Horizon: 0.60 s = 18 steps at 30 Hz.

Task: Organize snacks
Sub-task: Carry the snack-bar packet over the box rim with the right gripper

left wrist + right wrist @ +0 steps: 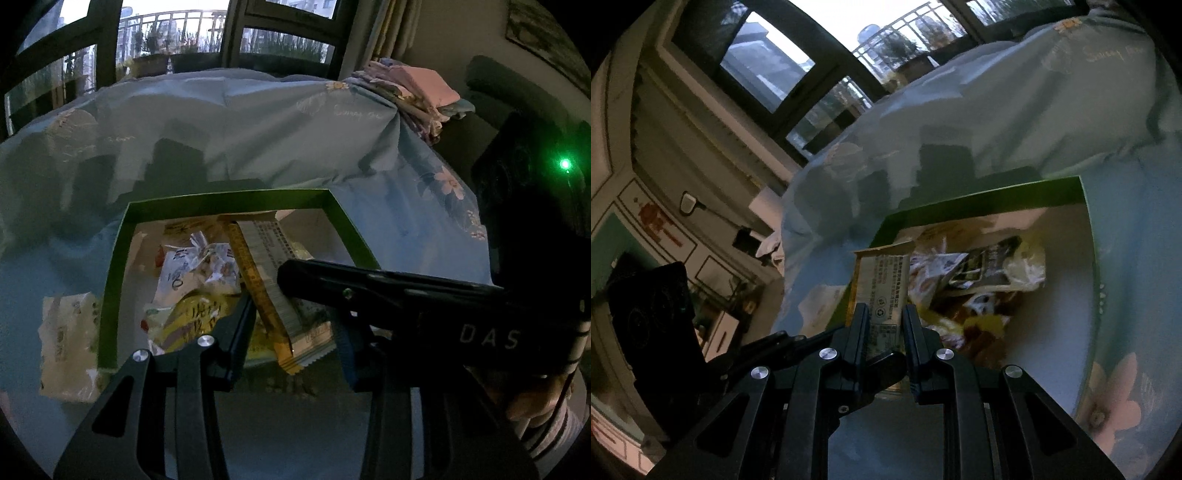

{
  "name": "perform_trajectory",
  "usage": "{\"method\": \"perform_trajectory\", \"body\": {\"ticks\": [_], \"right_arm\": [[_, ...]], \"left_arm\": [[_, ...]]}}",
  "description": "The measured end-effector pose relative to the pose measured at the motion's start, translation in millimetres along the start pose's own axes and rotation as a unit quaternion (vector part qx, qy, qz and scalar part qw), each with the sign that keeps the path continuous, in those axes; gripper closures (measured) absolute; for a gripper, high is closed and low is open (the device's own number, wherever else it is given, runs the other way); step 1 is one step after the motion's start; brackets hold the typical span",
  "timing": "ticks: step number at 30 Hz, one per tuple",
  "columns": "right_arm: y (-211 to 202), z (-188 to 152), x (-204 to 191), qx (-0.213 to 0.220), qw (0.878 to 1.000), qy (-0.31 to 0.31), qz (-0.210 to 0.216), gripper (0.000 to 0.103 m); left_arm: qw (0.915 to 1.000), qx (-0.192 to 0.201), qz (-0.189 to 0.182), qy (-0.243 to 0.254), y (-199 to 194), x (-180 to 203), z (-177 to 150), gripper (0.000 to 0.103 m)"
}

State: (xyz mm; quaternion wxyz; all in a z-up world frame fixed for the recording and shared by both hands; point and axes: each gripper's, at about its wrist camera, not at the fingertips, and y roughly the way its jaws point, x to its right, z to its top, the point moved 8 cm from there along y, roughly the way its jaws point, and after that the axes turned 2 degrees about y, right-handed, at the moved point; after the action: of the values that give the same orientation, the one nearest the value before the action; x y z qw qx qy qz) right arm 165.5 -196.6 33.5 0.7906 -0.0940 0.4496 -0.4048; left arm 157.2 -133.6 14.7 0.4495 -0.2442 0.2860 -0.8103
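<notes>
Long snack packet [884,291] sitting clamped between the right gripper [885,321] jaws, hanging over the green box [229,201] rim. Left gripper [291,325] jaws standing apart, seemingly touching nothing. Step in hand: loading the box; next, lowering among the packets and releasing. Another packet [68,347] lying outside on the blue floral sheet [424,236]; windows behind.
</notes>
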Motion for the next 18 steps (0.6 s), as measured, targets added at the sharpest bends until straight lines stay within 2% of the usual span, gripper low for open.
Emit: {"method": "perform_trajectory", "body": {"ticks": [18], "right_arm": [[35.9,3.1,27.4,-0.020,0.999,0.020,-0.017,0.082]], "left_arm": [[0.9994,-0.031,0.002,-0.011,40.6,-13.6,-1.7,0.063]]}}
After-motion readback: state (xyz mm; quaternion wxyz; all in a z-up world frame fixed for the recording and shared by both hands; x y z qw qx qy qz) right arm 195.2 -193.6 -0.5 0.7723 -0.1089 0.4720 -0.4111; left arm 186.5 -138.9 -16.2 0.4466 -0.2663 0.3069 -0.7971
